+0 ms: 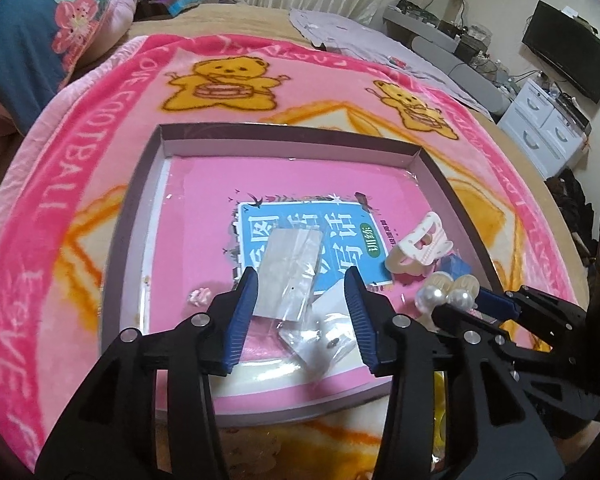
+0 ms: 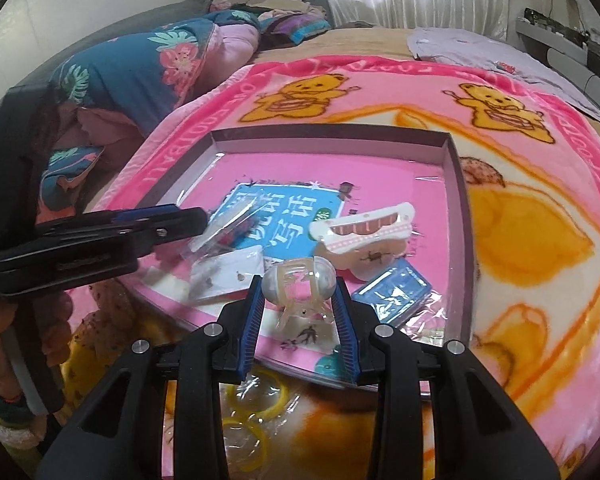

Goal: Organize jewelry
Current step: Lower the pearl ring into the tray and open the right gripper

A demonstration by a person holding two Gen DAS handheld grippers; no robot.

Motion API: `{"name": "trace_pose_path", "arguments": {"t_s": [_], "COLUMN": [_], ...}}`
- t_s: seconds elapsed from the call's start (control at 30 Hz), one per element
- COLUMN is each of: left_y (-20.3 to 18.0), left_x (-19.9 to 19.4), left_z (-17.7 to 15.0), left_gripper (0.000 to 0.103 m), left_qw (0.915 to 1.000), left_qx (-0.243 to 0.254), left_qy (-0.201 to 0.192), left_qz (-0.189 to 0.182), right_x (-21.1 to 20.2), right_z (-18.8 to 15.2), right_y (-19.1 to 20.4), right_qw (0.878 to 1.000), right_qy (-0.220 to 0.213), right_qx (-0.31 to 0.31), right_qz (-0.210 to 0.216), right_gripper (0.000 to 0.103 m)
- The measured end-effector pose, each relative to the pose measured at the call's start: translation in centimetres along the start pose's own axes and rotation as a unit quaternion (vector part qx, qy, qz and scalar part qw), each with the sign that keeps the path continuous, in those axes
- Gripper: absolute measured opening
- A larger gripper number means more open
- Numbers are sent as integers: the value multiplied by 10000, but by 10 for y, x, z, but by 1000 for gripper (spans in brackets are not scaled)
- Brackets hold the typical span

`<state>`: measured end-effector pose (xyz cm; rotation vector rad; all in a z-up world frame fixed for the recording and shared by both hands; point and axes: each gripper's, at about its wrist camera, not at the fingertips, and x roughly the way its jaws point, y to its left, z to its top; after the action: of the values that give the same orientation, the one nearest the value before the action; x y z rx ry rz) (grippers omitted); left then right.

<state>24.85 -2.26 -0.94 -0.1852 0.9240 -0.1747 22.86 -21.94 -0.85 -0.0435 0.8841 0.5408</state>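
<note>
Shallow box lid [image 1: 414,152] sits on a pink teddy blanket [image 1: 100,92] on the bed, w/ a pink book [image 1: 204,184] lying flat inside it. Left gripper [image 1: 302,276] hangs over the near-middle of the lid, blue pads apart; a clear plastic packet [image 1: 290,272] lies on the book between them, pads not pressing it. A 2nd small bag w/ a white card [image 1: 332,332] is just below that, partly under the packet.

Right gripper [image 2: 300,284] is closed on a clear claw hair clip [image 2: 300,280], both pads against its sides, clip held just above the lid's near-right part. In left cam the same clip shows pearl-like ends [image 1: 448,292] sticking out of the right tongs.

Already in the lid, right side: a white-and-pink claw clip [image 2: 364,226] & a small blue packet [image 2: 396,290] just beside it. Yellow rings in a clear bag [image 2: 256,400] lie on the blanket outside the lid, near edge
</note>
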Motion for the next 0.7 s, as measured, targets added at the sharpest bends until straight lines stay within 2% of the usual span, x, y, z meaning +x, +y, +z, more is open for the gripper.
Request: {"name": "trace_pose_path", "arguments": {"t_s": [0.1, 0.2, 0.33, 0.4, 0.47, 0.5, 0.57, 0.7], "left_y": [1, 2, 3, 3, 4, 4, 4, 4], "left_x": [-10, -17, -25, -31, -36, -39, -44, -56], "left_z": [-1, -1, -2, -2, -2, -2, -2, -4], "left_gripper": [46, 50, 58, 60, 63, 68, 70, 73], "left_qw": [10000, 9999, 9997, 9995, 9994, 9993, 9992, 9988], "left_qx": [-7, -23, -46, -69, -94, -107, -111, -158], "left_qy": [-83, -129, -200, -240, -270, -293, -336, -420], "left_qz": [41, 81, 152, 170, 184, 192, 203, 190], "right_x": [-3, -6, -15, -21, -29, -33, -40, -54], "right_z": [0, 0, 1, 2, 2, 2, 2, -1], "right_y": [-3, -7, -10, -13, -15, -16, -16, -18], "right_qw": [10000, 9999, 9995, 9992, 9987, 9985, 9980, 9966], "right_qy": [-38, -85, -209, -294, -396, -446, -541, -711], "right_qx": [45, 121, 210, 270, 295, 291, 280, 251], "right_qz": [-55, -71, -54, -50, -95, -118, -179, -320], "right_gripper": [33, 36, 49, 56, 69, 72, 83, 93]}}
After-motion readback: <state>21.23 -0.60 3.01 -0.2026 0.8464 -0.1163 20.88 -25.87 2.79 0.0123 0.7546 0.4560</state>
